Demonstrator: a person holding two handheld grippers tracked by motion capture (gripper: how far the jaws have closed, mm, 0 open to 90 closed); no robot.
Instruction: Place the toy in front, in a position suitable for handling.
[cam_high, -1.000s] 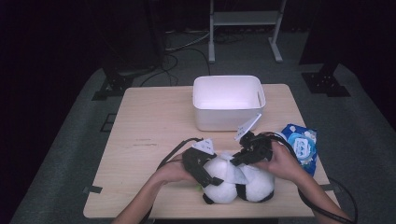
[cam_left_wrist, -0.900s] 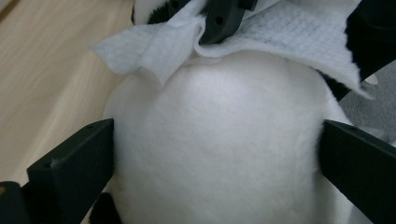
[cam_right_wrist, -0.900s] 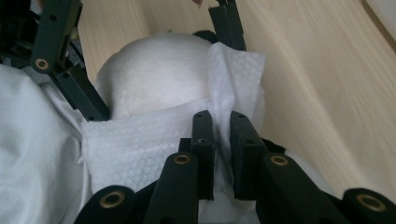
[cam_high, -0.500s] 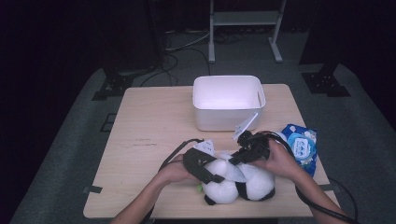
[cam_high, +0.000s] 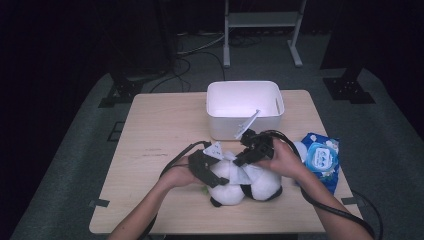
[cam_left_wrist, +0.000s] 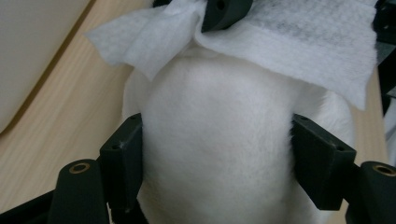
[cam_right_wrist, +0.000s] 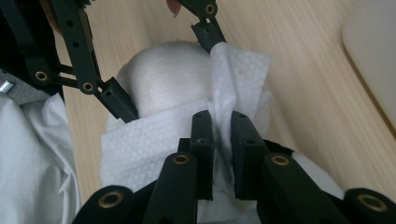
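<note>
A black-and-white panda plush (cam_high: 235, 189) lies near the table's front edge. My left gripper (cam_high: 216, 172) comes in from the left. Its jaws have just been closing and then eased a little, and its pads (cam_left_wrist: 123, 154) press into both sides of the plush's white round head (cam_left_wrist: 219, 107). My right gripper (cam_high: 246, 157) comes from the right, shut on a white wipe (cam_right_wrist: 154, 140) that lies draped over the top of the plush (cam_right_wrist: 163, 79). In the left gripper view the wipe (cam_left_wrist: 299, 42) hangs over the far side of the head.
A white rectangular bin (cam_high: 245, 107) stands behind the plush at the table's middle back. A blue pack of wipes (cam_high: 320, 157) lies at the right edge. The left half of the wooden table (cam_high: 160, 130) is bare.
My left gripper's jaws have closed onto the plush's head. Both hands and the plush have shifted slightly away from the front edge, the wipe moving across the plush.
</note>
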